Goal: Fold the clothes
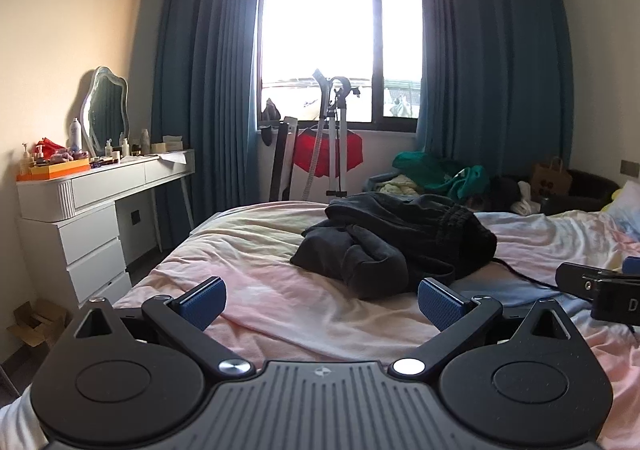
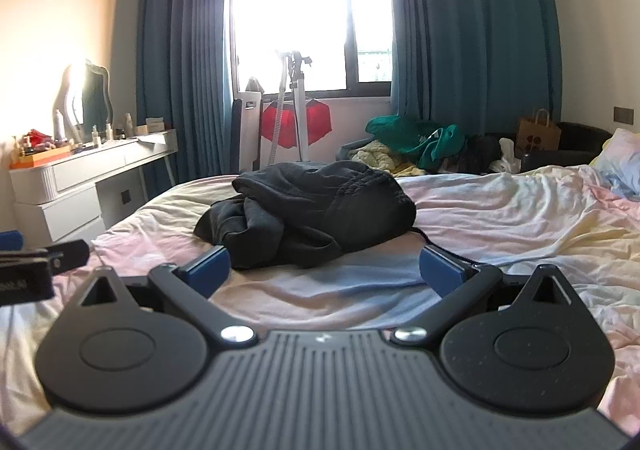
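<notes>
1. Lying crumpled on the bed (image 1: 280, 314), a dark garment (image 1: 396, 242) sits just ahead of the left gripper (image 1: 320, 302), whose blue pads (image 1: 204, 300) stand wide apart, holding nothing.
2. The right gripper (image 2: 324, 270) is likewise spread and empty, the garment straight ahead.
3. Far left of both, an orange tray (image 1: 52, 169) on the dresser (image 1: 100, 189) holds small bottles and clutter.
4. Far right, a paper bag (image 2: 538, 133); contents unseen.

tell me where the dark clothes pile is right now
The dark clothes pile sits crumpled mid-bed on the pastel bedsheet, ahead of both open grippers, with the window behind it.
</notes>
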A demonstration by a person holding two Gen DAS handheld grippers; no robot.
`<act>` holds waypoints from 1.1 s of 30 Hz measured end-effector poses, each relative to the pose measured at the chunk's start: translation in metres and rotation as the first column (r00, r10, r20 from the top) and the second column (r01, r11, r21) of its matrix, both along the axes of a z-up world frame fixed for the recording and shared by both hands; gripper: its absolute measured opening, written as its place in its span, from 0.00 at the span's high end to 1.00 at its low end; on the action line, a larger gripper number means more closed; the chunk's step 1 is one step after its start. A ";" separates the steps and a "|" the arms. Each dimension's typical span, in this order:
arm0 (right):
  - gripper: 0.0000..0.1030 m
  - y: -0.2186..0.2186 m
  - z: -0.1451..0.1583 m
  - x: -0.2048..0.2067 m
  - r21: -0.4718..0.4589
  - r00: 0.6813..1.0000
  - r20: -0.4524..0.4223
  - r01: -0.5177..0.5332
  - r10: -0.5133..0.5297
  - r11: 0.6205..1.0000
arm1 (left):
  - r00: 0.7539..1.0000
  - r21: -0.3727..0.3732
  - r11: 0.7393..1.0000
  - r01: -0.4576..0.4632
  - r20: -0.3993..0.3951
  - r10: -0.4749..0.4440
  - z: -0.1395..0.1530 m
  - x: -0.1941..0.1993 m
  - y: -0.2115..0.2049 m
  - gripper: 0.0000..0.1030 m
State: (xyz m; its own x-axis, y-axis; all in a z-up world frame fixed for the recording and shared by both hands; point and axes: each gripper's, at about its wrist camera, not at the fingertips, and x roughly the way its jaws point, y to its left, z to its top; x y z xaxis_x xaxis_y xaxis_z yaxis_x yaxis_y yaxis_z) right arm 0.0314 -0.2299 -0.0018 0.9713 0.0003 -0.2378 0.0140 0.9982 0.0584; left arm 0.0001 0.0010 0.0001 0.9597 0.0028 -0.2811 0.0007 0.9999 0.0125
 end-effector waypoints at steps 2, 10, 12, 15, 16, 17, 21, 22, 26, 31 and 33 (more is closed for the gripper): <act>0.00 0.001 -0.001 0.000 -0.002 1.000 -0.003 0.002 -0.002 1.000 | 1.000 -0.018 1.000 -0.001 0.001 0.001 0.000 0.000 0.003 0.00; 0.00 0.006 -0.006 0.000 -0.010 1.000 -0.016 0.009 -0.009 1.000 | 1.000 0.007 1.000 0.004 0.021 -0.004 -0.003 -0.004 -0.001 0.00; 0.00 0.007 -0.007 -0.001 -0.009 1.000 -0.013 0.011 -0.011 1.000 | 1.000 0.037 0.999 -0.005 0.025 0.005 -0.005 -0.002 -0.005 0.00; 0.00 0.005 -0.004 -0.001 0.000 1.000 -0.017 0.008 -0.008 1.000 | 1.000 0.028 1.000 0.001 0.013 -0.002 -0.007 0.000 -0.005 0.00; 0.00 0.004 -0.003 -0.001 0.003 1.000 -0.018 0.007 -0.007 1.000 | 1.000 0.028 1.000 0.001 0.013 -0.001 -0.007 0.000 -0.006 0.00; 0.00 0.003 -0.002 -0.001 0.006 1.000 -0.020 0.006 -0.006 1.000 | 1.000 0.028 1.000 0.001 0.013 -0.002 -0.007 0.000 -0.006 0.00; 0.00 0.002 -0.001 -0.002 0.005 1.000 -0.021 0.007 -0.007 1.000 | 1.000 0.038 0.999 0.008 0.023 -0.009 -0.005 -0.003 -0.008 0.00; 0.00 0.002 -0.001 -0.001 0.004 1.000 -0.021 0.007 -0.007 1.000 | 1.000 0.041 0.999 0.010 0.025 -0.011 -0.005 -0.004 -0.008 0.00; 0.00 0.001 -0.002 -0.001 0.012 1.000 -0.025 0.007 -0.006 1.000 | 1.000 0.045 0.999 0.012 0.020 -0.013 -0.006 -0.004 -0.008 0.00; 0.00 0.002 -0.002 0.000 0.009 1.000 -0.023 0.001 -0.001 1.000 | 1.000 0.033 0.999 0.013 0.020 -0.013 -0.005 -0.003 -0.007 0.00; 0.00 0.002 -0.002 0.000 0.009 1.000 -0.024 -0.001 0.001 1.000 | 1.000 0.029 1.000 0.011 0.022 -0.012 -0.005 -0.004 -0.006 0.00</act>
State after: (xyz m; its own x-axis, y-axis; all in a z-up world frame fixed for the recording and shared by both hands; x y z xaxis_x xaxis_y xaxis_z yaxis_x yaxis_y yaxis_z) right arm 0.0318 -0.2282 -0.0041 0.9653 0.0038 -0.2610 0.0143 0.9976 0.0671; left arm -0.0037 -0.0051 -0.0049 0.9656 -0.0002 -0.2600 0.0114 0.9991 0.0416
